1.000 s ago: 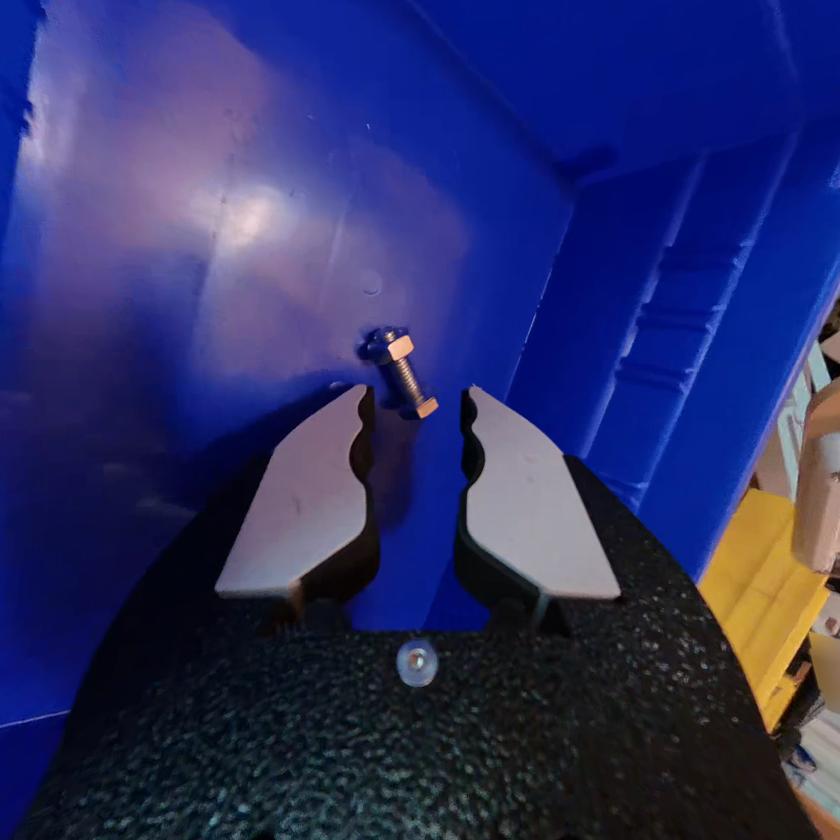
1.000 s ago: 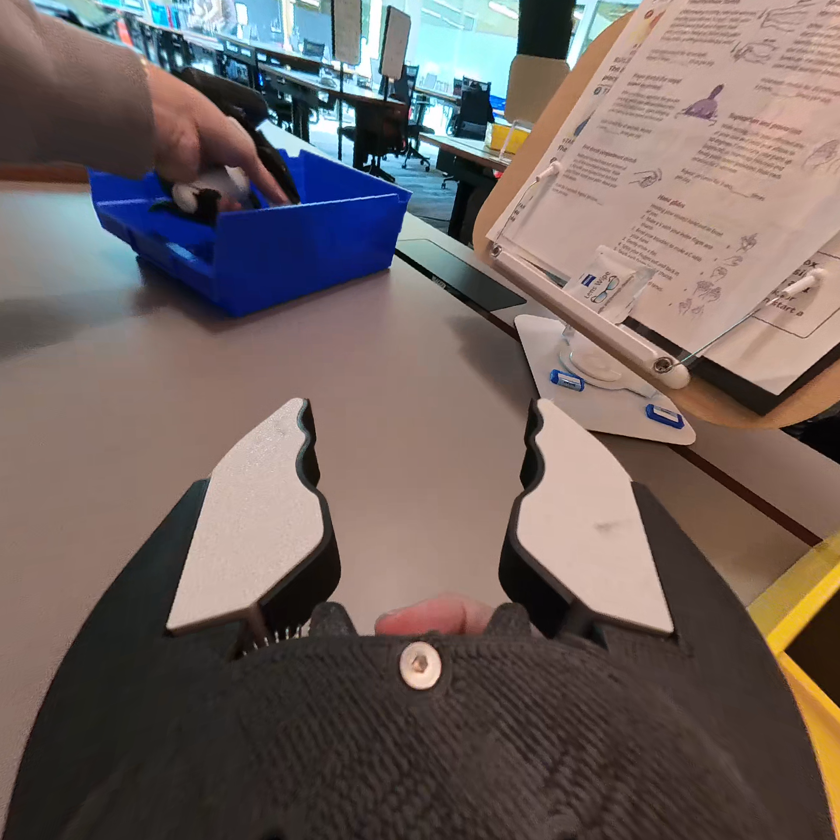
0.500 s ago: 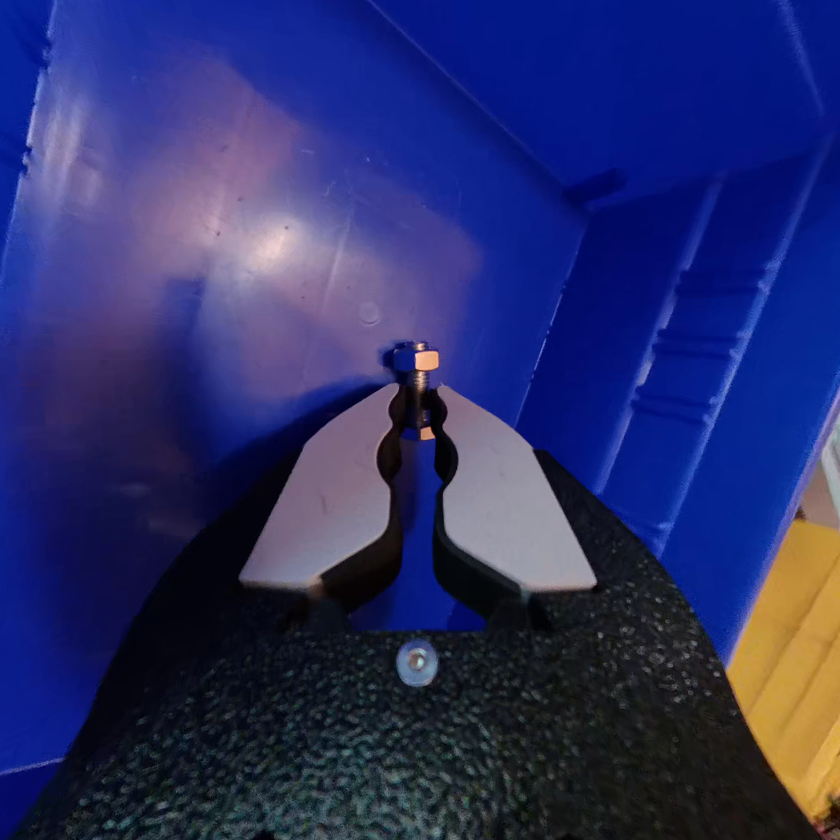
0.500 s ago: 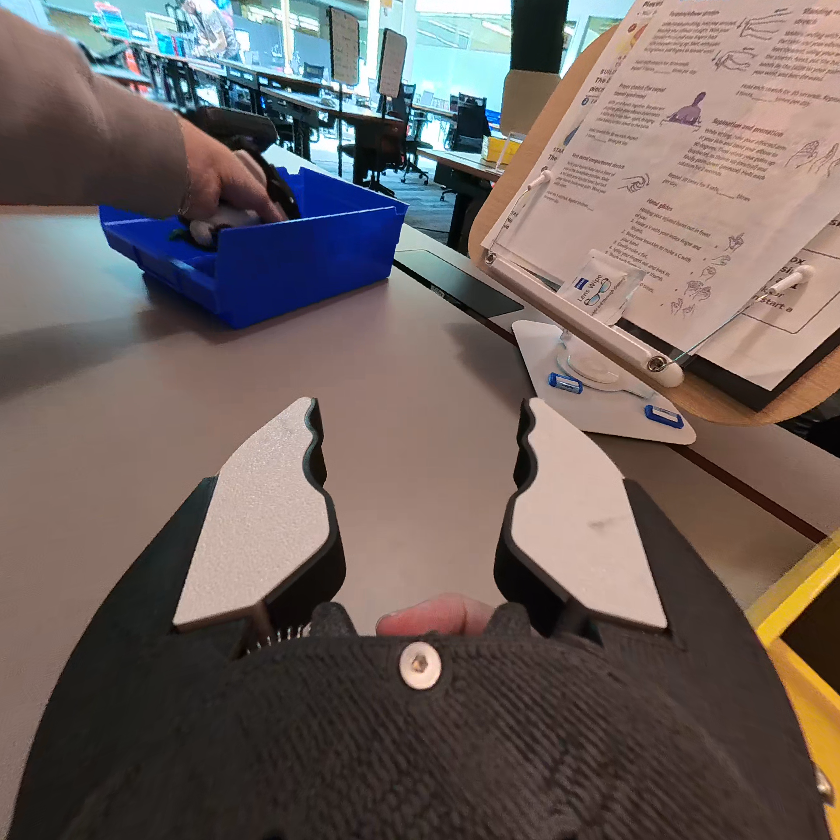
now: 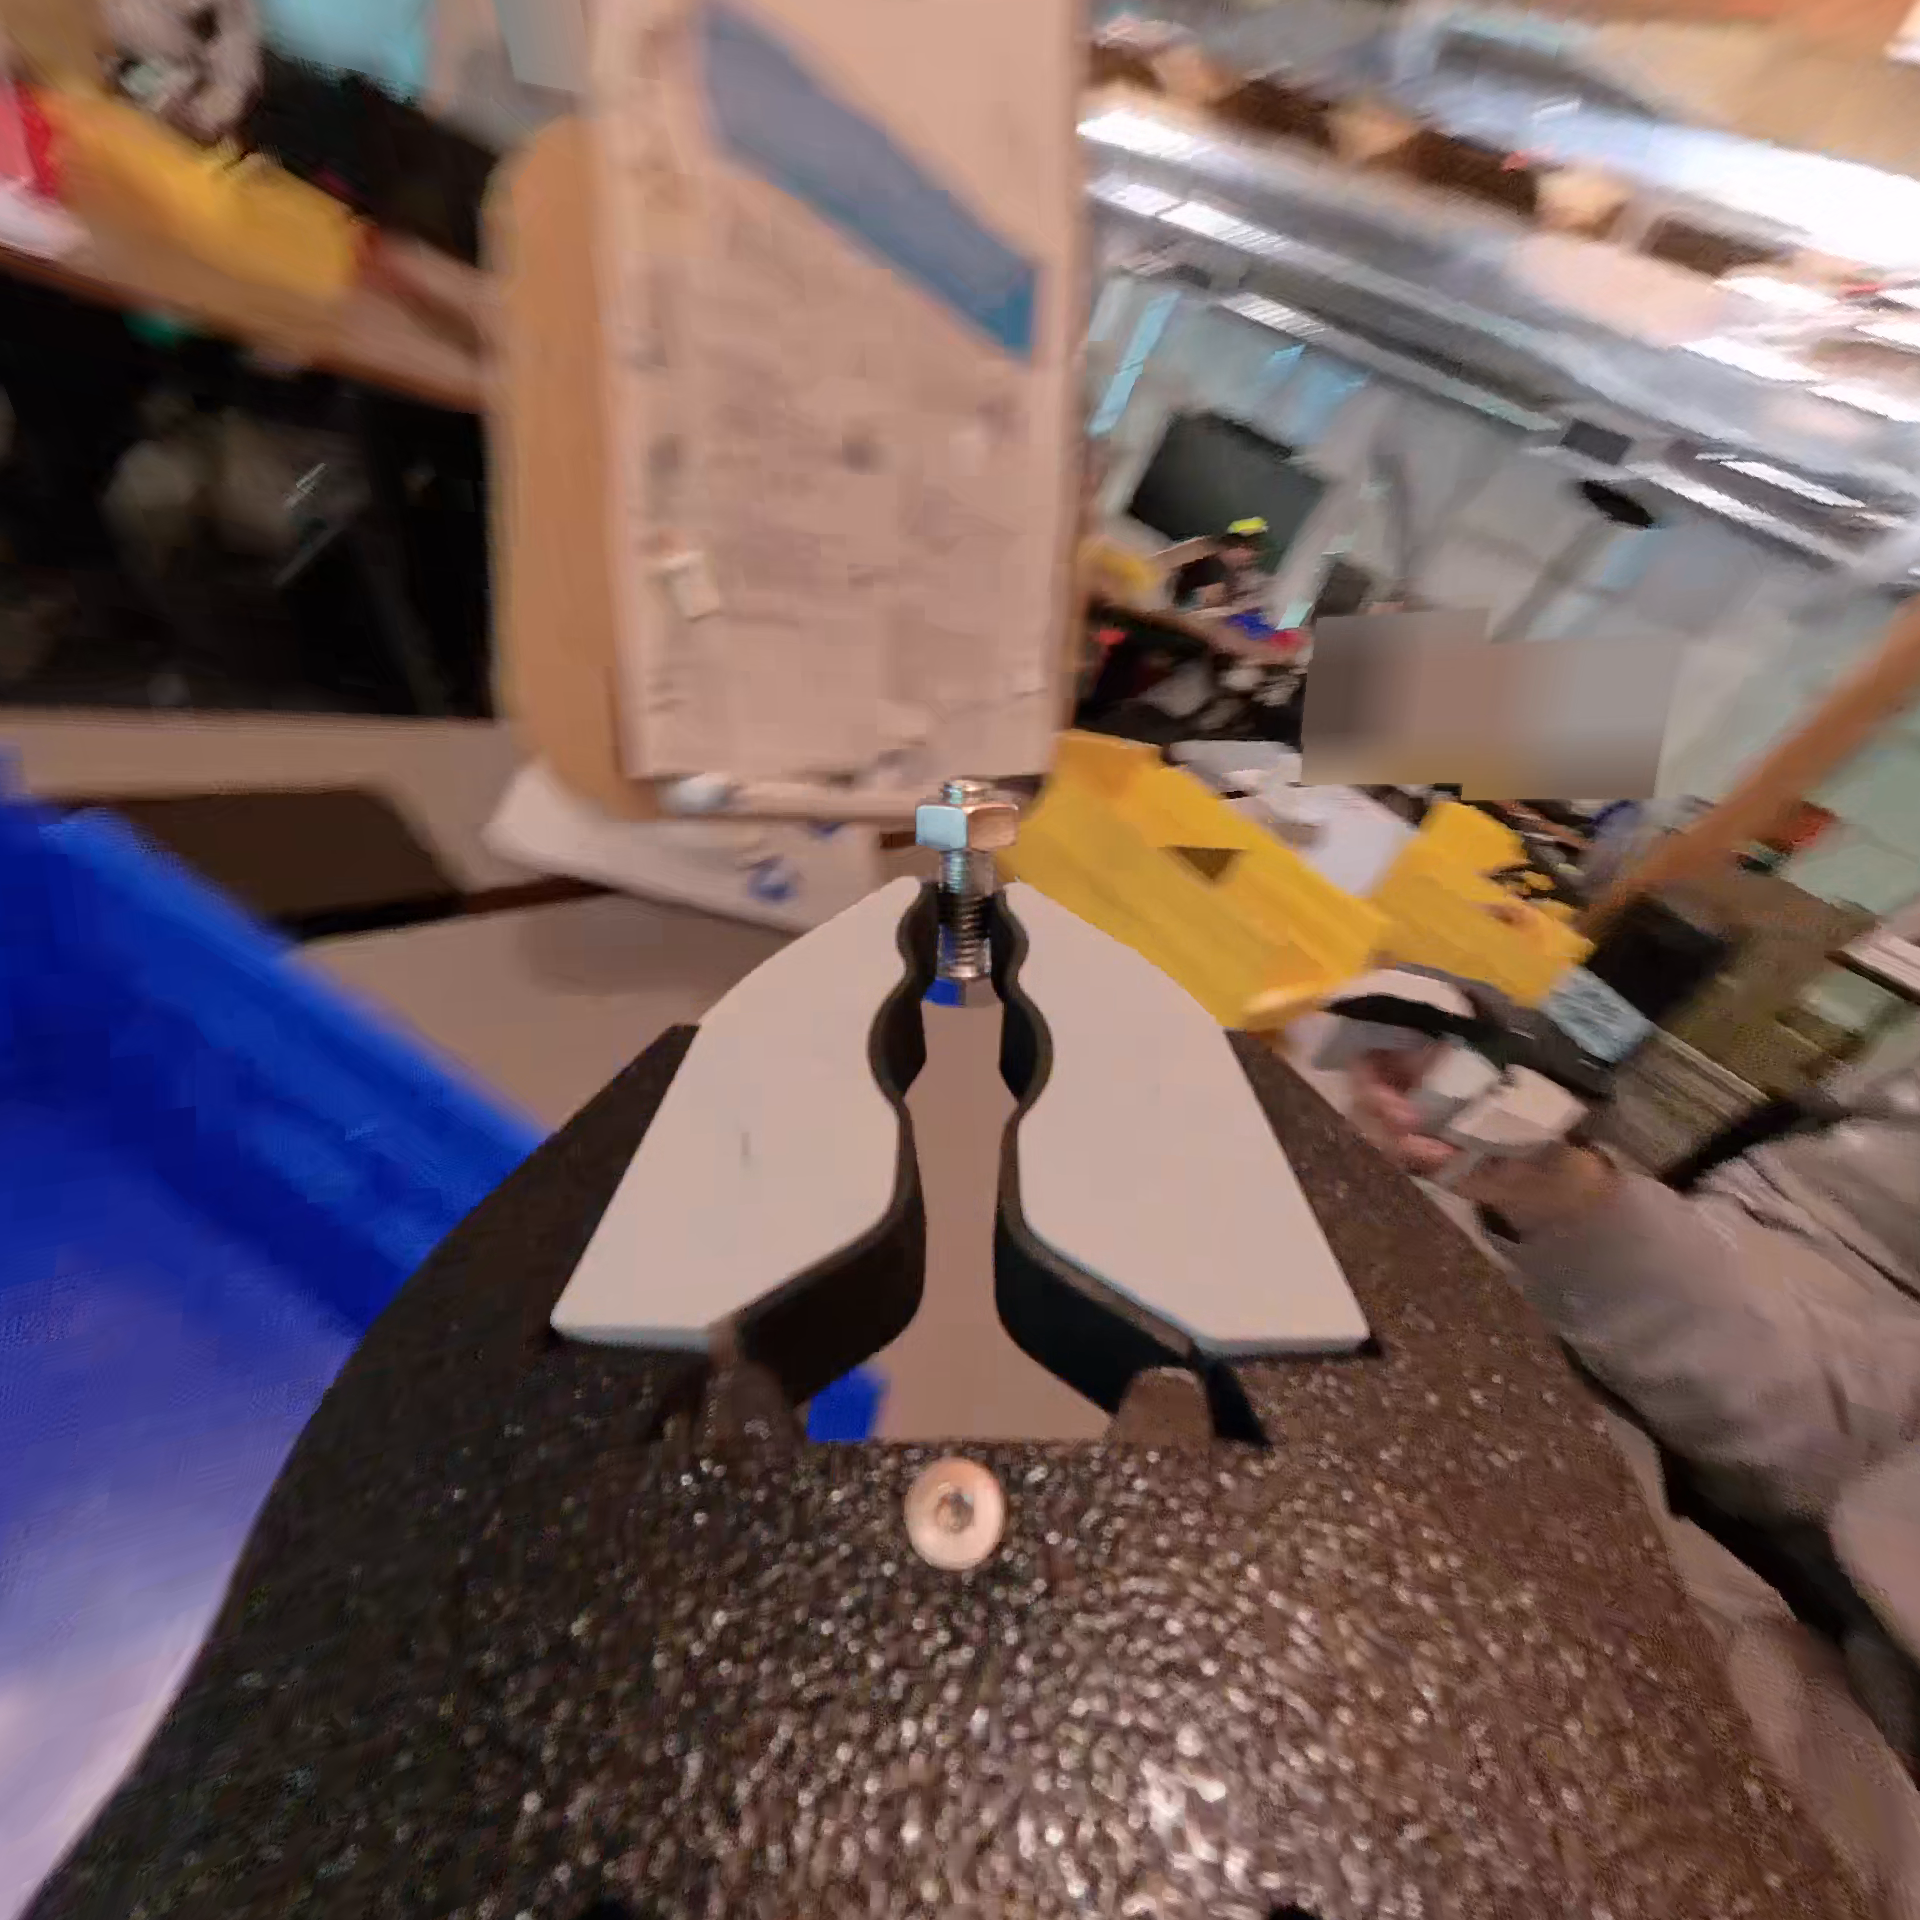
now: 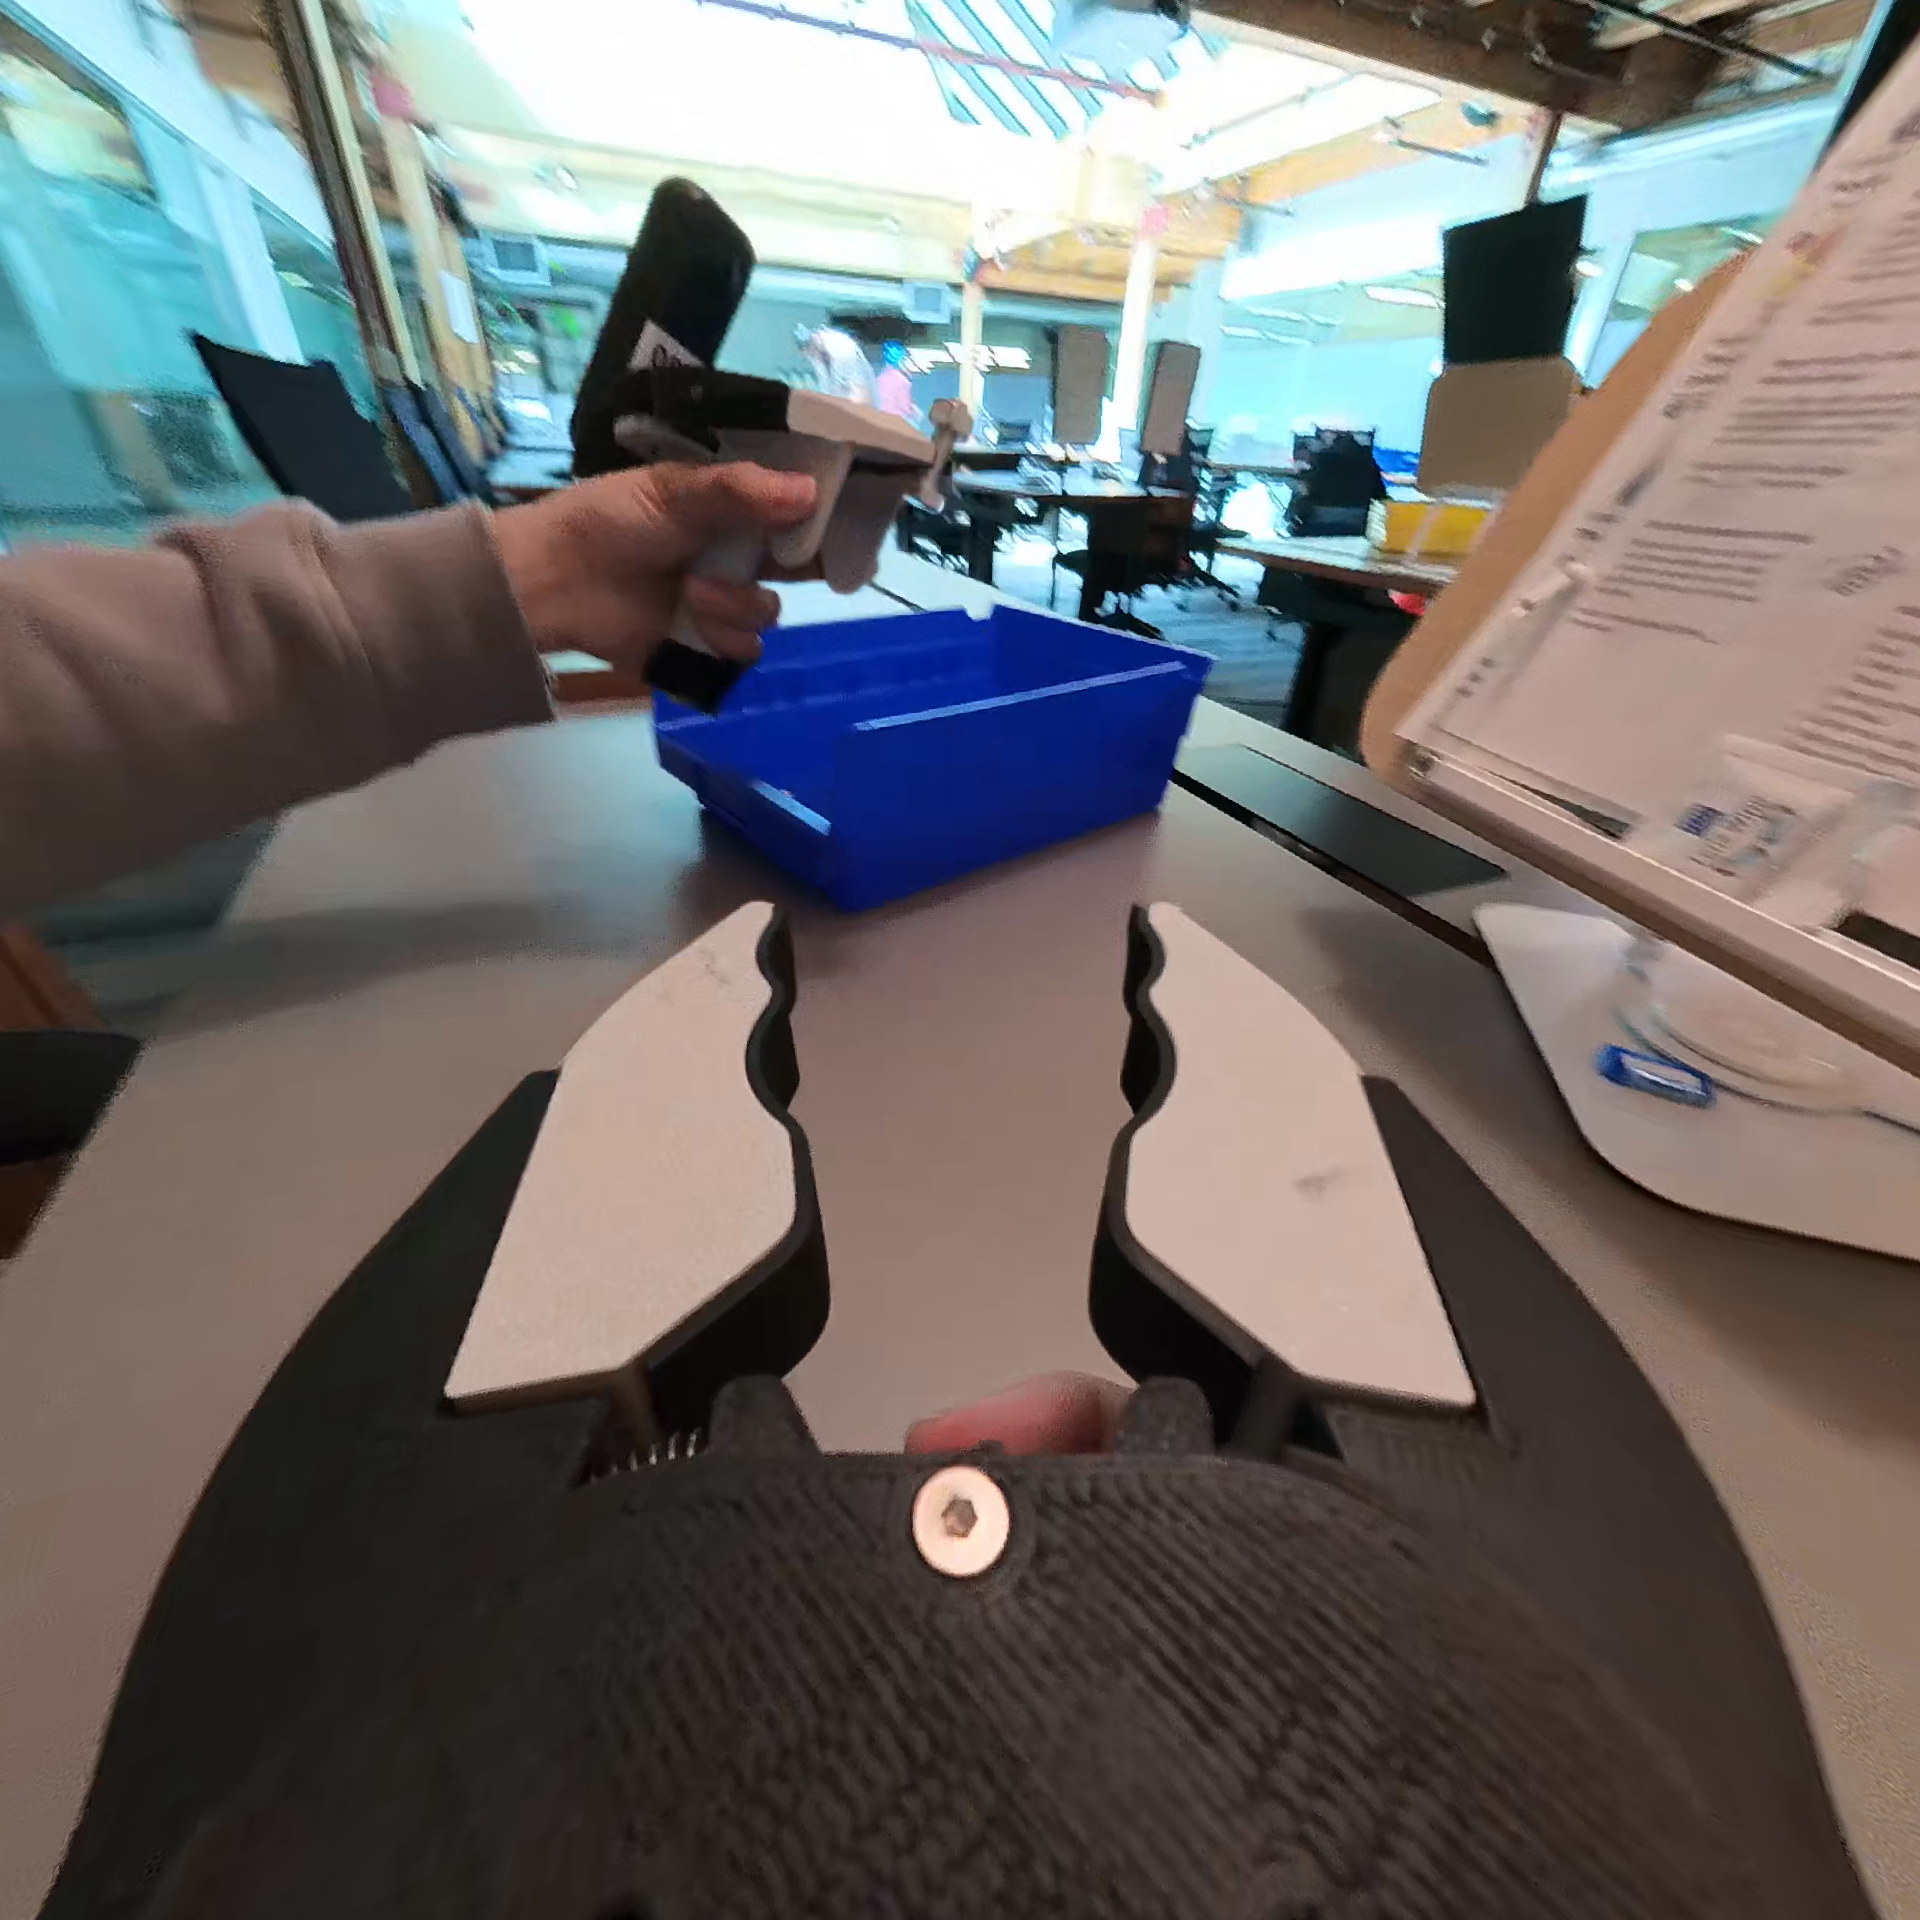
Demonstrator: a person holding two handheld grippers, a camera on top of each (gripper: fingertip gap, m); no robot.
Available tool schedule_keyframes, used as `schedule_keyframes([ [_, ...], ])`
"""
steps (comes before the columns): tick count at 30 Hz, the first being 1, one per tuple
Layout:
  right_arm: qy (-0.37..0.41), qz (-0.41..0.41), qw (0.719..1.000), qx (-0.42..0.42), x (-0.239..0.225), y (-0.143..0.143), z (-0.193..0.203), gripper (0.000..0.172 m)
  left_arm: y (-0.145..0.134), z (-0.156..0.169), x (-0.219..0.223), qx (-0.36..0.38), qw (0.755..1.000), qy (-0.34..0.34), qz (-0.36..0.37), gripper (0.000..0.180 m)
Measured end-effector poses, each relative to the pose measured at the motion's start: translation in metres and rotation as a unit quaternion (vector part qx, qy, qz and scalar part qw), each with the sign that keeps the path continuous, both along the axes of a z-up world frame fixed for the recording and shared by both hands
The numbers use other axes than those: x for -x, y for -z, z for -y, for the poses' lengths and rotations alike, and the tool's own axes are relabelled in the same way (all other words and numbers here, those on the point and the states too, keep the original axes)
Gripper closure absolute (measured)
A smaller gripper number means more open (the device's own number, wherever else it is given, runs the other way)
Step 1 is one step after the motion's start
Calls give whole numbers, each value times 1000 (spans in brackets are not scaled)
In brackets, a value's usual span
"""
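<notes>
Left gripper (image 5: 961, 940) clamped on silver bolt (image 5: 964, 883), pads pressing threaded shank, nut end poking out beyond tips; held in air above blue bin (image 6: 935, 748). Right gripper (image 6: 961, 971) jaws apart, bare, over grey table (image 6: 520, 831). Document stand (image 6: 1662, 623) far right.

Count: 1 bolt (image 5: 961, 914); 1 blue bin (image 6: 997, 758) on the table (image 6: 520, 831); 2 grippers (image 5: 961, 940) (image 6: 961, 987); 1 document stand (image 6: 1704, 582) right of the bin.
</notes>
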State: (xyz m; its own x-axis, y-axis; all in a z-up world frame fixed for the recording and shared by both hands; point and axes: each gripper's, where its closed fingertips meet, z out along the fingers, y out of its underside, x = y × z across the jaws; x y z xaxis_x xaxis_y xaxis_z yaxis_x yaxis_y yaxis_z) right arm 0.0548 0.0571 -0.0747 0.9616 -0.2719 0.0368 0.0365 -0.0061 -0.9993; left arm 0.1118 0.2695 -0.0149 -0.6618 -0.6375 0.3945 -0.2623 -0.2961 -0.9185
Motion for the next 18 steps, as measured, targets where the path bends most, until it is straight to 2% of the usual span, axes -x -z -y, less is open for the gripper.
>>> schedule_keyframes([
  [2,-21,0,999,-31,8,-9,-6,115,-15,44,29,11,996,61,65,172],
  [4,-33,-2,997,-70,13,-20,-8,117,-17,88,52,14,987,113,111,172],
  [7,-68,-12,990,-124,23,-34,-7,123,-2,151,74,17,969,192,156,172],
  [9,-91,-23,986,-139,28,-37,-5,132,17,184,75,-4,959,222,176,172],
  [11,-101,-34,984,-144,27,-36,-2,138,37,206,68,-15,956,233,178,172],
  [13,-90,-37,983,-153,21,-37,4,139,49,219,62,6,955,238,177,172],
  [16,-53,-21,990,-127,9,-29,9,137,53,226,62,53,950,252,177,172],
  [18,-39,-6,994,-104,7,-22,8,135,60,225,62,57,949,258,174,172],
])
